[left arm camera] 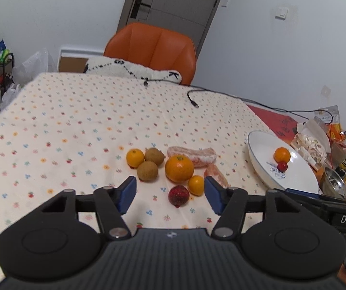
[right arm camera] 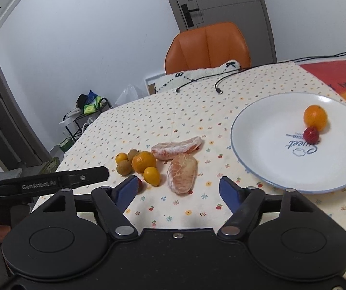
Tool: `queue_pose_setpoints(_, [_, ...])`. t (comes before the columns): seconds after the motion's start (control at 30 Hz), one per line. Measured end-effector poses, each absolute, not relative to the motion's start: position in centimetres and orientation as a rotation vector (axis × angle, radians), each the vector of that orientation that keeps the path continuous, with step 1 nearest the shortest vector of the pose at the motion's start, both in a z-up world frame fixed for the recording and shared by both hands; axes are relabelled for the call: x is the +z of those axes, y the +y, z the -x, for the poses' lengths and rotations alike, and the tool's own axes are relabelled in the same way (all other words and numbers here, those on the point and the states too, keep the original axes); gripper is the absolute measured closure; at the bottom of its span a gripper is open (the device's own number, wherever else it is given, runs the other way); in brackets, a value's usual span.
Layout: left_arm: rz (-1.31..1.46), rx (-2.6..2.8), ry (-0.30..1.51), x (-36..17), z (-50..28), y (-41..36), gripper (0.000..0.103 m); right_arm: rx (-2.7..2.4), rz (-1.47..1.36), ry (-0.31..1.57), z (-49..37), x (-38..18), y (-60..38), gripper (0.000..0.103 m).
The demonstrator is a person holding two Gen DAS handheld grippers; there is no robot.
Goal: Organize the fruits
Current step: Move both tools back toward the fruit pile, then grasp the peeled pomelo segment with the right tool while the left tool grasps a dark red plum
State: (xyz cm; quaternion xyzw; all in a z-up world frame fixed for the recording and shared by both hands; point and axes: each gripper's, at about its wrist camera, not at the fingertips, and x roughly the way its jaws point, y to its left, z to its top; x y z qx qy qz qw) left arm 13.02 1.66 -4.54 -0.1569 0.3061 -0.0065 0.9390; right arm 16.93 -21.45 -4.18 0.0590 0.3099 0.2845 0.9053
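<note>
White plate (right arm camera: 257,145) with orange (right arm camera: 315,117), strawberry (right arm camera: 311,134).

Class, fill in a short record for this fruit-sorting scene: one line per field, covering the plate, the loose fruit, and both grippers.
plate: white plate, on the right side of the table
on plate: one orange and one strawberry
loose on tablecloth: two peeled citrus segments, large orange, small orange fruits, brown round fruits, one strawberry
left gripper: open, empty, nearest the loose strawberry
right gripper: open, empty, near a peeled segment
</note>
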Motion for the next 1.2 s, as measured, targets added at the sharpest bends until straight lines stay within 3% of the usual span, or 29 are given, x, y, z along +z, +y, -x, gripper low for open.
queue_pose_setpoints(0.23, [0.321, -0.033, 0.664, -6.2, -14.2, 1.3, 0.055, 0.602, -0.126, 0.682, -18.2, -5.6, -20.9, 0.043])
queue_pose_setpoints(0.6, [0.342, -0.072, 0.678, -8.0, -15.8, 1.4, 0.063, 0.628, -0.148, 0.724, -20.1, -6.8, -19.7, 0.046])
queue_pose_setpoints(0.83, [0.324, -0.108, 0.672, -8.2, -16.5, 1.0, 0.079, 0.616, -0.119, 0.729, -21.1, -7.2, -18.3, 0.046])
queue_pose_setpoints(1.2, [0.344, -0.088, 0.653, -8.2, -15.7, 2.6, 0.080, 0.605, -0.089, 0.697, -21.6, -7.6, -17.1, 0.048])
